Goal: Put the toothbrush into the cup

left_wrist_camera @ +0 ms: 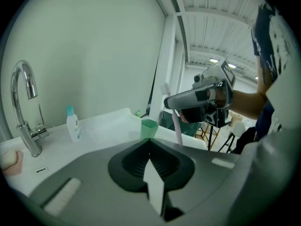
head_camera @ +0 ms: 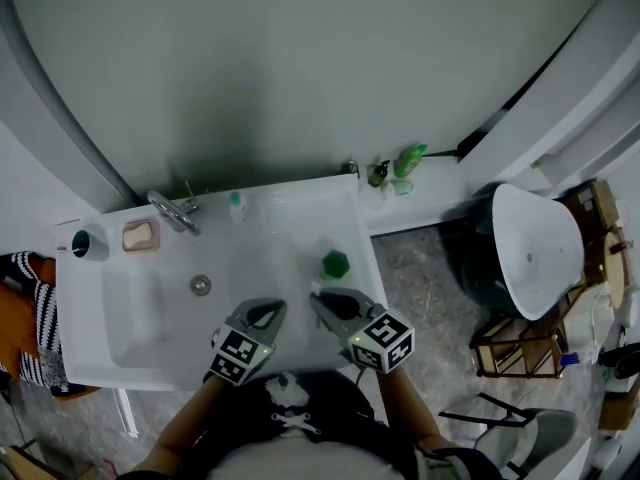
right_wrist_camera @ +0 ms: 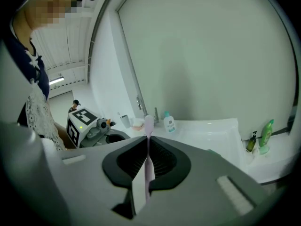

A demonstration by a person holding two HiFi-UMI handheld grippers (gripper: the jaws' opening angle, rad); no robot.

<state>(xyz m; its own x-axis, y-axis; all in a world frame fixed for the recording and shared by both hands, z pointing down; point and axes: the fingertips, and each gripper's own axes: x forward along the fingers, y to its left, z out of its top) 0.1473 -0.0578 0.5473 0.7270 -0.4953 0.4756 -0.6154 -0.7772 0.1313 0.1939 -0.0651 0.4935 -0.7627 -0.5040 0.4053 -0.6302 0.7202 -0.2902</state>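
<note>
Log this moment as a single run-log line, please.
right gripper: shut on pink plastic toothbrush | left gripper: shut, empty | green hexagonal cup: on white sink counter, no toothbrush inside | status: insertion not yet done

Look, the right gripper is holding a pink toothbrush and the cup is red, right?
No, the cup is green, not red; the head view shows it. The right gripper does hold the pink toothbrush.
</note>
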